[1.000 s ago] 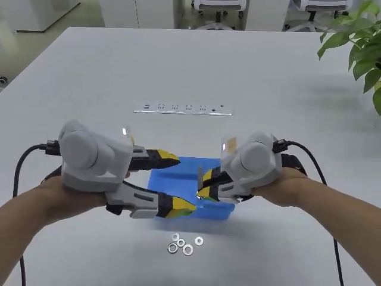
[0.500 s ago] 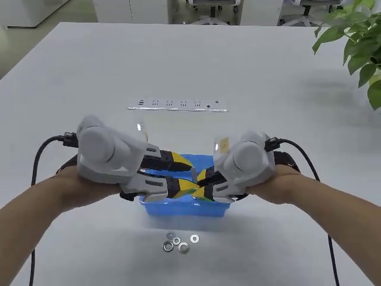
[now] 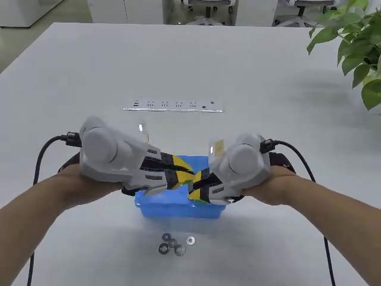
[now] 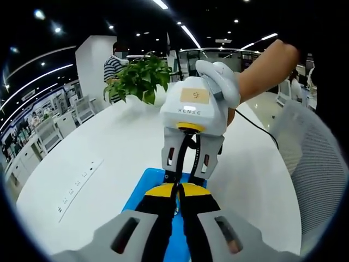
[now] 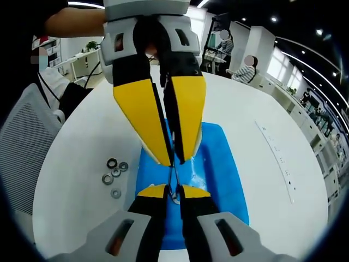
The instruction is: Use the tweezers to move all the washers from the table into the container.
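Over the blue container [image 3: 178,207] my two grippers meet tip to tip. The right gripper [image 3: 197,189] is shut on thin metal tweezers [image 5: 174,184]. From the opposite side the left gripper [image 3: 187,173] points at it, its yellow jaws closed together on the same tweezers. In the right gripper view, the left gripper [image 5: 173,159] comes down from the top and the right gripper [image 5: 173,191] rises from the bottom, above the container [image 5: 221,164]. Several washers [image 3: 173,245] lie in a small cluster on the table in front of the container. That cluster of washers [image 5: 113,173] is left of the container.
A flush power strip [image 3: 172,107] sits in the white table beyond the container. A green plant [image 3: 351,42] stands at the far right edge. Cables trail from both grippers. Office chairs and people are in the background.
The left gripper has swung right to meet the right gripper, and its jaws have closed from wide open onto the tweezers. The head camera has shifted slightly.
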Demonstrator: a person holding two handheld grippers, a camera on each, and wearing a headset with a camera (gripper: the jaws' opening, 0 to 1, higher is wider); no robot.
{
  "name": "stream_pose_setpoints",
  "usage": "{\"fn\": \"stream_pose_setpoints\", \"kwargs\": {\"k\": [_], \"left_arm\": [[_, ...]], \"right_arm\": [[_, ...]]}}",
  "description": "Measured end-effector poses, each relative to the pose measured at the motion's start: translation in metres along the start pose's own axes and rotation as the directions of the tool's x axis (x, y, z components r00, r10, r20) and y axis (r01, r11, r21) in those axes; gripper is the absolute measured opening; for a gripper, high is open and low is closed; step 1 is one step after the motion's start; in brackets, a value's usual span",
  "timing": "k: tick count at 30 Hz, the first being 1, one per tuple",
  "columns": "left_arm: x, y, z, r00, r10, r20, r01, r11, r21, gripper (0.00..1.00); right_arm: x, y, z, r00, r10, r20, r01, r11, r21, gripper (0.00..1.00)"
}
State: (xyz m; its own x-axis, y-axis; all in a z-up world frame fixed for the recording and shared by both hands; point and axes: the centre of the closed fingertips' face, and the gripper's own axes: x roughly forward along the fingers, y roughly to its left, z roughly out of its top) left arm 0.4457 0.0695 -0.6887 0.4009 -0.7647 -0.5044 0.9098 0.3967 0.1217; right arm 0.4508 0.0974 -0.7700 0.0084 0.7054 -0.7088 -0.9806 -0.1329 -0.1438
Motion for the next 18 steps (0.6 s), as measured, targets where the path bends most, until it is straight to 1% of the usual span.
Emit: {"fn": "stream_pose_setpoints", "kwargs": {"k": [5, 8, 13, 18], "left_arm": [[0.001, -0.001, 0.0, 0.9999, -0.014, 0.002, 0.014, 1.0, 0.016, 0.07], [0.001, -0.001, 0.0, 0.9998, -0.018, 0.004, 0.018, 1.0, 0.012, 0.06], [-0.002, 0.0, 0.005, 0.9999, -0.016, 0.007, 0.016, 1.0, 0.015, 0.06], [-0.007, 0.001, 0.012, 0.9999, -0.008, 0.01, 0.008, 1.0, 0.011, 0.06]], "right_arm": [[-0.001, 0.001, 0.001, 1.0, 0.003, -0.003, -0.003, 1.0, -0.012, 0.12], [-0.002, 0.0, 0.002, 1.0, -0.001, -0.002, 0.001, 1.0, -0.016, 0.13], [-0.005, -0.002, 0.005, 0.9999, -0.014, 0.008, 0.014, 1.0, -0.016, 0.13], [-0.011, -0.004, 0.011, 0.9994, -0.028, 0.021, 0.029, 0.999, -0.015, 0.15]]}}
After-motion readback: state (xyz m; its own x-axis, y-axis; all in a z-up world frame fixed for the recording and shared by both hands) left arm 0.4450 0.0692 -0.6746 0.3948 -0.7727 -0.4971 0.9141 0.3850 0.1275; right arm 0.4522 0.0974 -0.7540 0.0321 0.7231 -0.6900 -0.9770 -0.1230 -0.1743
